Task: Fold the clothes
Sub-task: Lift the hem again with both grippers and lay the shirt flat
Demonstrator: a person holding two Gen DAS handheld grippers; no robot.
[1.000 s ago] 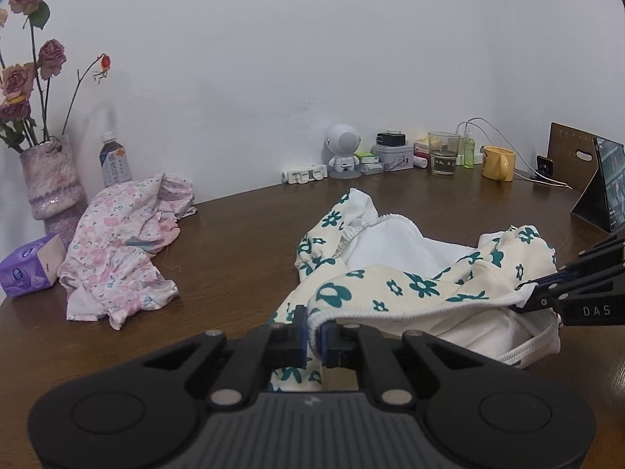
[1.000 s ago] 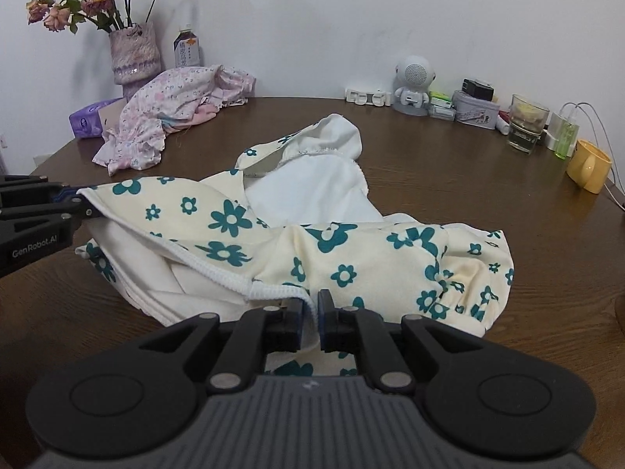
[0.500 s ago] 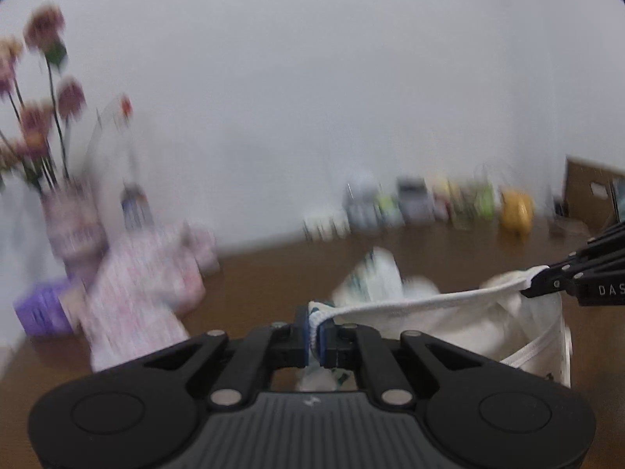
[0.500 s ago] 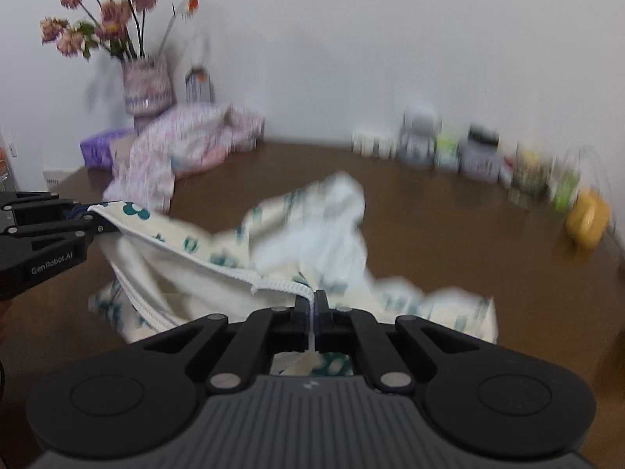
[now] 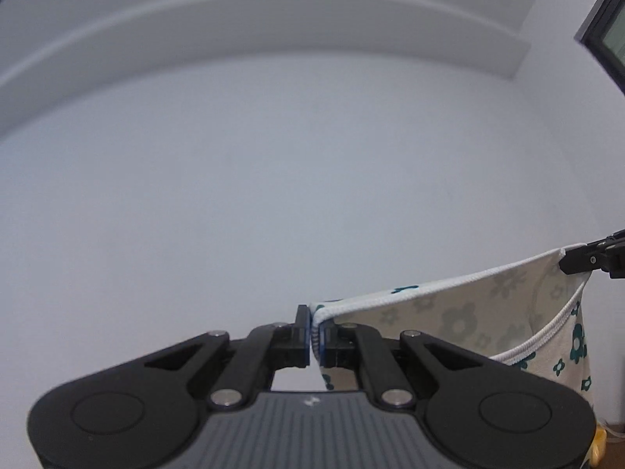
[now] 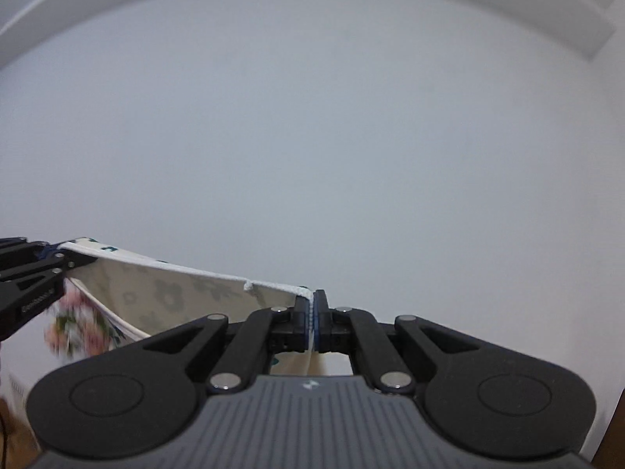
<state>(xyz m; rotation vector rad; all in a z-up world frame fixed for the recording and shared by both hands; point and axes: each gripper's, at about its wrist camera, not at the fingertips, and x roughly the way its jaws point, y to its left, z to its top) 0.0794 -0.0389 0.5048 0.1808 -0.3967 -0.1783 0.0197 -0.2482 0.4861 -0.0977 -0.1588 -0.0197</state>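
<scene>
A cream garment with teal flowers (image 5: 468, 312) hangs in the air, stretched by its white elastic waistband between both grippers. My left gripper (image 5: 313, 326) is shut on one end of the waistband. In the left wrist view the right gripper (image 5: 586, 260) shows at the right edge, pinching the other end. My right gripper (image 6: 312, 314) is shut on the waistband, and the garment (image 6: 164, 293) runs left from it to the left gripper (image 6: 58, 262). Both grippers point slightly upward at a plain white wall. The table is out of view.
White wall with a ceiling moulding (image 5: 273, 19) fills both views. A dark window frame (image 5: 603, 27) sits at the upper right. Blurred pink flowers (image 6: 74, 328) show low at the left in the right wrist view.
Both grippers have risen steeply and tilted up, lifting the floral garment off the table. The table and its objects have dropped out of view, leaving the wall.
</scene>
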